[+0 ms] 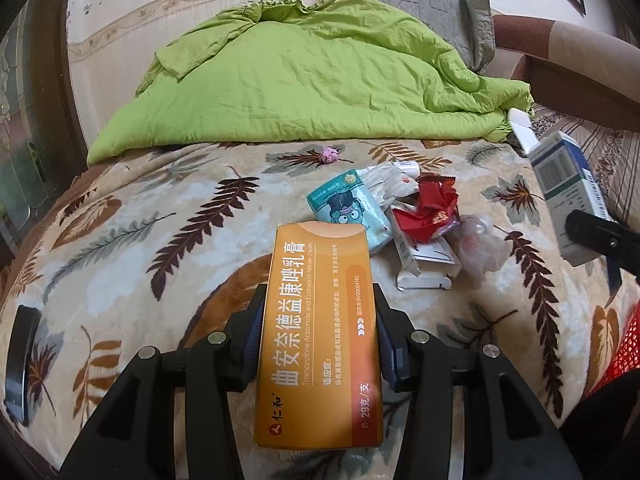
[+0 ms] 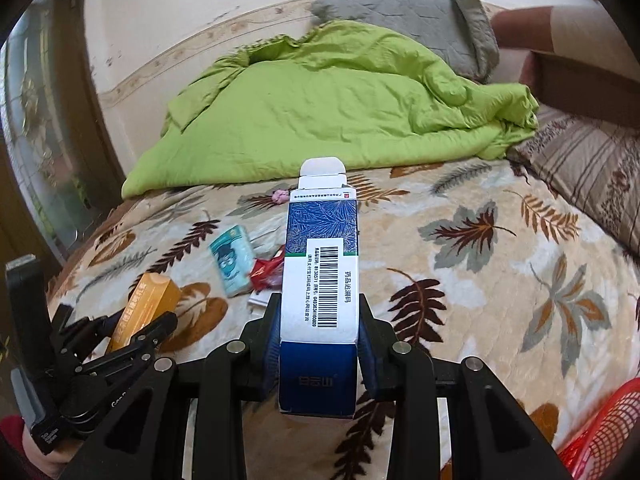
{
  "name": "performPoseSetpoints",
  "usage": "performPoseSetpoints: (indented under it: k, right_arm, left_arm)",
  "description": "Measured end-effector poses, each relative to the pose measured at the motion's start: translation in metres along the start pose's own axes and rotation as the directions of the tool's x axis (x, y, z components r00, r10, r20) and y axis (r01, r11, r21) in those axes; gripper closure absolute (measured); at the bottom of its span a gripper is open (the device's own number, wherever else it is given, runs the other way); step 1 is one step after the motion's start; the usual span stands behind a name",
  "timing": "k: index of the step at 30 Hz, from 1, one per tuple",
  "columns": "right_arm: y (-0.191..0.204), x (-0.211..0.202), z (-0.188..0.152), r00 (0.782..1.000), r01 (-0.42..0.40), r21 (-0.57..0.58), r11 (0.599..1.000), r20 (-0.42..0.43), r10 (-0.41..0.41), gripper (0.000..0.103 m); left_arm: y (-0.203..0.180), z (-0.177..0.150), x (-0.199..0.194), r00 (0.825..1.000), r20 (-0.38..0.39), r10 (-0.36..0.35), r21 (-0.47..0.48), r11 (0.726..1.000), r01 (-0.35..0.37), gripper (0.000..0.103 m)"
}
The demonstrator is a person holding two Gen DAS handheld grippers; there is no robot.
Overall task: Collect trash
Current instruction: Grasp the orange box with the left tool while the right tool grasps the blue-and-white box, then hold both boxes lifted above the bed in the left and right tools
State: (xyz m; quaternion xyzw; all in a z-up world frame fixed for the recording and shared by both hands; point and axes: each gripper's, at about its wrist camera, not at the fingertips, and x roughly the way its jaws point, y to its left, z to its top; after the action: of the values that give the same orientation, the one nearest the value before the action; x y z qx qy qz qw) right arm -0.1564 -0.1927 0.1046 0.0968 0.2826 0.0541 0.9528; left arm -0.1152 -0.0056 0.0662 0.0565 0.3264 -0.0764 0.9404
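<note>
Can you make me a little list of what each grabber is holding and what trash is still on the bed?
left gripper: shut on orange box
right gripper: shut on blue and white box, top flap open
still on bed: teal tissue pack, red wrapper, white carton, clear plastic, small pink wad
bin: red mesh basket, lower right edge
behind: green quilt

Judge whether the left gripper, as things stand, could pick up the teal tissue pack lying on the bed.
Probably not yet. The left gripper is shut on the orange box, so its jaws are full. The teal tissue pack lies just ahead with nothing blocking the approach.
</note>
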Motion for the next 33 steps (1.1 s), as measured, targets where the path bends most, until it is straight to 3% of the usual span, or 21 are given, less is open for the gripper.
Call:
performPoseSetpoints:
  k: [15,33]
  right_arm:
    - [-0.001,0.008,-0.001,0.999,-0.026,0.003,1.000,-0.021,0.026,0.067]
    - [0.005,0.010,-0.001,0.999,-0.037,-0.017,0.999,-0.021,0.037,0.067]
  left_arm:
    - [-0.008,-0.001,-0.001,0.998,0.042,0.042,0.050,0.998,-0.044,0.057]
    - [-0.008,-0.001,-0.001,0.998,0.044,0.046,0.052,0.997,-0.049,0.057]
